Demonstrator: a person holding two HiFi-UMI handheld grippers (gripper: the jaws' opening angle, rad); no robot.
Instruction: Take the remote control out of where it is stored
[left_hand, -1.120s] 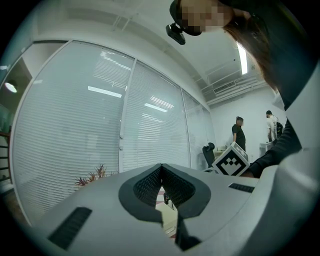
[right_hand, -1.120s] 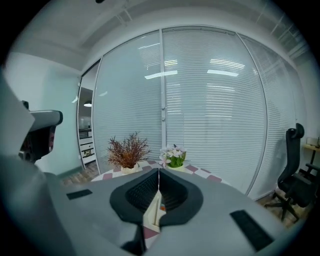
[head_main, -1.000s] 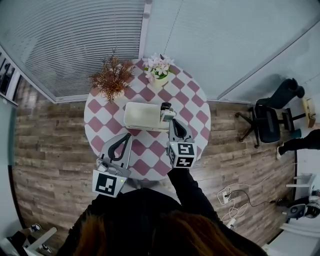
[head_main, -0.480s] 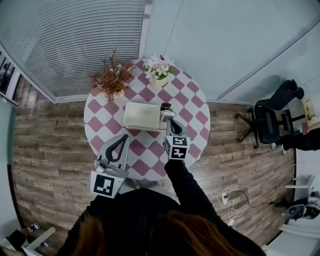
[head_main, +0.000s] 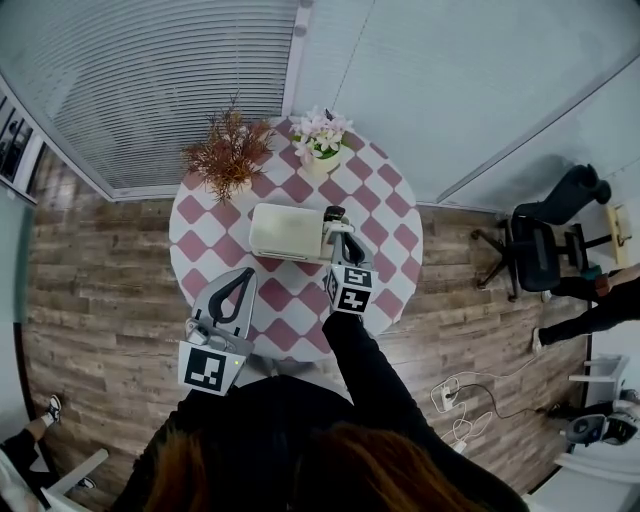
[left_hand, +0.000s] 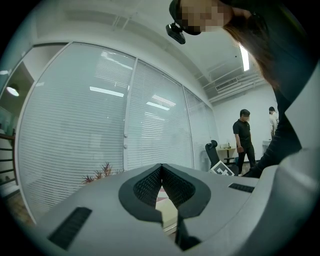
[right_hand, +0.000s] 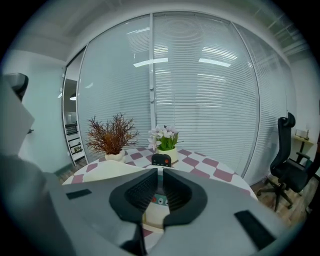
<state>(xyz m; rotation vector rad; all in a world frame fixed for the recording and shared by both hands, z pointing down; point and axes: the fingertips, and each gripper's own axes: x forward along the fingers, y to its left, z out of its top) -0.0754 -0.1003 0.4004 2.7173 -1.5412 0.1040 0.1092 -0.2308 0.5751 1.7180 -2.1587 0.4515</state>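
The remote control (right_hand: 161, 160) is standing upright at the right end of the white box (head_main: 283, 230), its long axis vertical and its button face turned toward you. Your right gripper (right_hand: 160, 171) is pointing straight at it from just in front, with its jaws only a narrow slit apart and nothing between them. The remote looks wider than that slit, so you are likely needing to spread the jaws before closing in. Your left gripper (left_hand: 161, 166) is hanging back at the near left of the box, pressed together and empty, well farther from the remote. The box is sitting mid-tabletop (head_main: 390, 230) on pink and white checks, with a flower pot (head_main: 320, 140) and a dried plant (head_main: 228, 155) beyond it. Blinds are lining the wall behind, and an office chair (head_main: 545, 245) is standing on the wood floor (head_main: 100, 280) to the right.
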